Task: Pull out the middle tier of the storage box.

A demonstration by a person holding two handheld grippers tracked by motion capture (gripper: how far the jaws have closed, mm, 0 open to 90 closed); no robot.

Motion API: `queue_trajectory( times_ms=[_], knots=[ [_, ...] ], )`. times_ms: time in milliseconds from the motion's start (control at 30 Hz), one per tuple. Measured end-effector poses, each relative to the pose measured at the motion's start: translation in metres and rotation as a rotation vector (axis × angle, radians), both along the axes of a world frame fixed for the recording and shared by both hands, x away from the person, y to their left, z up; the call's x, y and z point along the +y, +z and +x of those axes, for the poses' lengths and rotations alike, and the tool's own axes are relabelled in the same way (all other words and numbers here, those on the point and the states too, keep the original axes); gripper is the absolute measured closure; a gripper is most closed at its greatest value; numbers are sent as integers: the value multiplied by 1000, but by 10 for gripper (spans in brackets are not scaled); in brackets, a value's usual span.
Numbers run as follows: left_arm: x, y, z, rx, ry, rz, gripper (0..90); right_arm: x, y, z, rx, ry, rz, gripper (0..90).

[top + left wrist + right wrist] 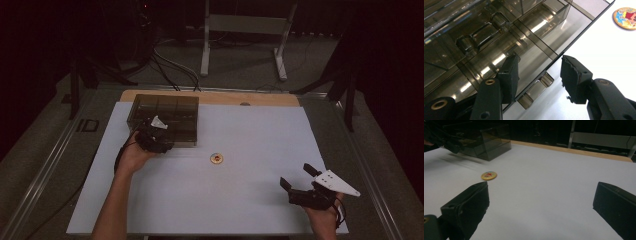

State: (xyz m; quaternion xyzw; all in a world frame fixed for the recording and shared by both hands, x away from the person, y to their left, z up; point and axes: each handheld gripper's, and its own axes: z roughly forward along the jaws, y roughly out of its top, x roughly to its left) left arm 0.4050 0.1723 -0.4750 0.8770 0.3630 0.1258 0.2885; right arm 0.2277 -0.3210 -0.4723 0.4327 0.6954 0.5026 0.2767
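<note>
Nearest, the right gripper (pixel 298 178) hovers low over the white counter (pixel 250 200), jaws spread wide and holding nothing. Farther off, a small round badge (pixel 216 159) lies flat (yellow-rimmed), well apart from it. Beyond, the left gripper (pixel 537 72) is spread across the front edge of the smoky compartment box (pixel 172 107).

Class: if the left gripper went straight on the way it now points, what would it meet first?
Probably the smoky transparent plastic compartment box: the open left gripper straddles its front edge by the latch, though depth is unclear.
</note>
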Motion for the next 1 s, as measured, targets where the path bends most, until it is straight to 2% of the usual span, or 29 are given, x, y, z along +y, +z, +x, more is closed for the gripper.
queue_trajectory(
  times_ms=[1000],
  knots=[
    [2,-1,-16,-8,-14,-4,534,-1,0,0,0,-4,-1,4]
  ],
)
